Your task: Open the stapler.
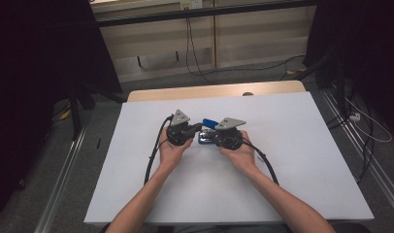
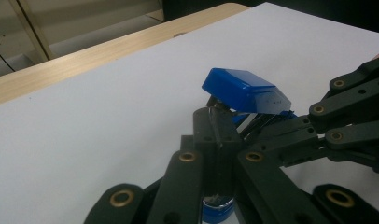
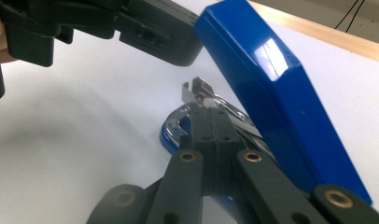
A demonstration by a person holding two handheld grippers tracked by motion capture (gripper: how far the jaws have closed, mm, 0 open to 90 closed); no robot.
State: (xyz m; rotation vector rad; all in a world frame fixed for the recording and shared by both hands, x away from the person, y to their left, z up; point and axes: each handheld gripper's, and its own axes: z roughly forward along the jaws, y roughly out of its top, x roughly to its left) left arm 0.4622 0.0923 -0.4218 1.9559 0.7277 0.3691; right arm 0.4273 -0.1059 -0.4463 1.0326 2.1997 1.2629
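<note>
A blue stapler (image 1: 208,123) lies open at the middle of the white table (image 1: 292,165), its blue lid (image 2: 241,88) swung up and tilted above the metal magazine (image 3: 204,95). My left gripper (image 1: 197,129) comes in from the left with its jaws together; its tips (image 2: 215,116) sit just under the raised lid, against the metal part. My right gripper (image 1: 216,138) comes from the right, also with its jaws together, and its tips (image 3: 211,114) rest on the magazine beside the lid (image 3: 271,88). I cannot tell whether either pinches the thin metal. A hand holds each gripper.
The white sheet leaves a strip of wooden tabletop (image 1: 214,91) bare along the far edge. Black cables (image 1: 154,155) trail from both grippers toward the near edge. Dark stands and loose floor cables (image 1: 365,126) flank the table.
</note>
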